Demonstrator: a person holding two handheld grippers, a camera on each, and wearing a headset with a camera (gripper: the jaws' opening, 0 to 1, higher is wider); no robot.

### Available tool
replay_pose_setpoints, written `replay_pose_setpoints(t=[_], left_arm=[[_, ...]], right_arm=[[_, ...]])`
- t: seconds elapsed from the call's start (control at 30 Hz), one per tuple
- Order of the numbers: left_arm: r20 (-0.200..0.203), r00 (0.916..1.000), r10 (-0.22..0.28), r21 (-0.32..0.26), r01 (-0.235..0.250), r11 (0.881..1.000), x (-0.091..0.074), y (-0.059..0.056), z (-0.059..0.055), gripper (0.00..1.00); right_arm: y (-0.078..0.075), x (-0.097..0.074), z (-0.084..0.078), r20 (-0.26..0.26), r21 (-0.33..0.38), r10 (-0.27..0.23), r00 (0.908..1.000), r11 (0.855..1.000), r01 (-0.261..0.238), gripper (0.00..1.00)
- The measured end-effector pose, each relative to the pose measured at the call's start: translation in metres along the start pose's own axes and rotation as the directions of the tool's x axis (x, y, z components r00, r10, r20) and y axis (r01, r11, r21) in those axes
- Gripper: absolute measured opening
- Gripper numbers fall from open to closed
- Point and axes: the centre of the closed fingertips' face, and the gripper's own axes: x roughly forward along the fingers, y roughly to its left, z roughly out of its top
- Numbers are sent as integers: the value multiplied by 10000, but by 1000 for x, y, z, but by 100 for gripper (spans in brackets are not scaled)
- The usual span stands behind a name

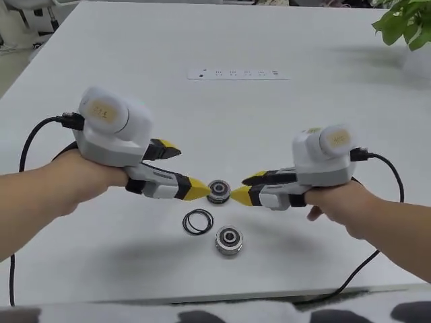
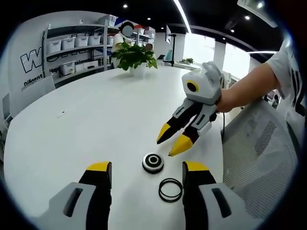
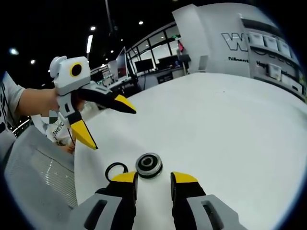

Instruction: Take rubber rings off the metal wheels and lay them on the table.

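- Closest to the near edge of the table [image 1: 101, 269]: a metal wheel [image 1: 229, 240], flat on its side, apart from both grippers. Rubber on its rim or not, too small to tell.
- Just behind it and a little to the left: loose rubber rings [image 1: 197, 222], black and overlapping, flat on the table, touching neither wheel. Already off, by the look of them.
- Next out, toward the middle of the table: second wheel [image 1: 219, 191], also flat, right between the two sets of yellow tips. Dark band around its outside, likely a ring not yet taken off, though not certain.
- Reaching in from the left edge side: left gripper [image 1: 190, 173], jaws spread wide with nothing between them, lower tip just beside the second wheel. Touching or not, cannot tell.
- Reaching in from the right edge side: right gripper [image 1: 240, 187], jaws parted a little, holding nothing, tips just beside the wheel's other flank.
- Step in hand, as a judgement: closing in on the second wheel from both sides to strip its ring.
- Likely needed next: steady the wheel with one pair of jaws, catch the thin band with a tip of the other, peel it outward, then lay it down by the loose rings. Some risk of the wheel sliding on the smooth top.
- Farther back, toward the far edge: a white power strip [image 1: 237, 73].
- At the far right corner: leaves of a plant [image 1: 404, 23].
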Motion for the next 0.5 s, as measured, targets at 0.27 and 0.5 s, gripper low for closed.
replay_pose_setpoints(t=[0.27,0.5], left_arm=[[-105,9998,-196,-11,196,9998,10,-4,-3,50],[-209,9993,-322,-37,321,9995,20,-7,-7,46]], right_arm=[[1,7,-6,-195,-354,94,9998,9993,-101,23],[2,12,-10,-288,-570,155,9995,9982,-172,21]])
